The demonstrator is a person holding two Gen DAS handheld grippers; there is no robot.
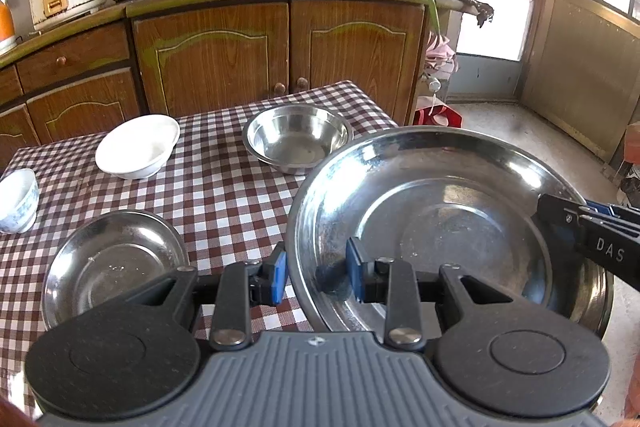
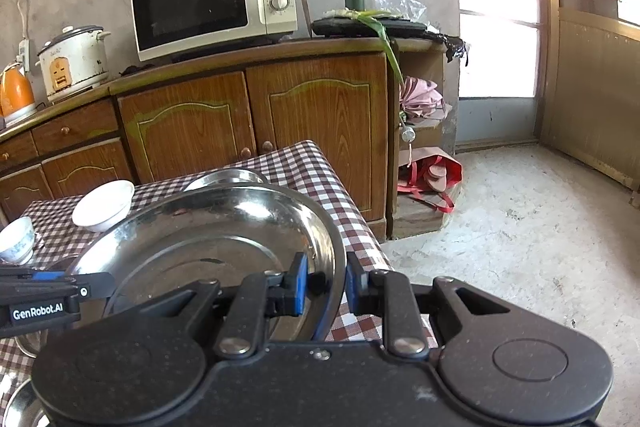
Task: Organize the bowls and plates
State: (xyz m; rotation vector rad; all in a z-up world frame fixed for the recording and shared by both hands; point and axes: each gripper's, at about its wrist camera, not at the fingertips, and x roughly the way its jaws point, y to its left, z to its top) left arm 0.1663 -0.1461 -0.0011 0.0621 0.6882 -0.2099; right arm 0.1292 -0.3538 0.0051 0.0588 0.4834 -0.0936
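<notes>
I hold the large steel plate (image 1: 448,227) with both tools. The left gripper (image 1: 316,273) has its blue pads nearly together, pinching the plate's near-left rim, one pad inside and one outside. The right gripper (image 2: 326,285) is likewise almost closed, clamped across the opposite rim. The plate appears to be clear of the checked tablecloth (image 1: 216,195), roughly level, hanging over the table's right edge.

Just beside the left gripper, on the cloth, sits a smaller steel plate (image 1: 114,263), empty. Farther out stands a steel bowl (image 1: 298,137), with a white bowl (image 1: 138,147) to its left and a small blue-patterned bowl (image 1: 18,199) at the far left edge. All four pieces stand apart; none is nested or stacked.

I judge the task to be in an early stage: one item is in hand and nothing is grouped yet. Remaining work is probably to set the large plate down, stack the smaller plate on it, and nest the three bowls.
</notes>
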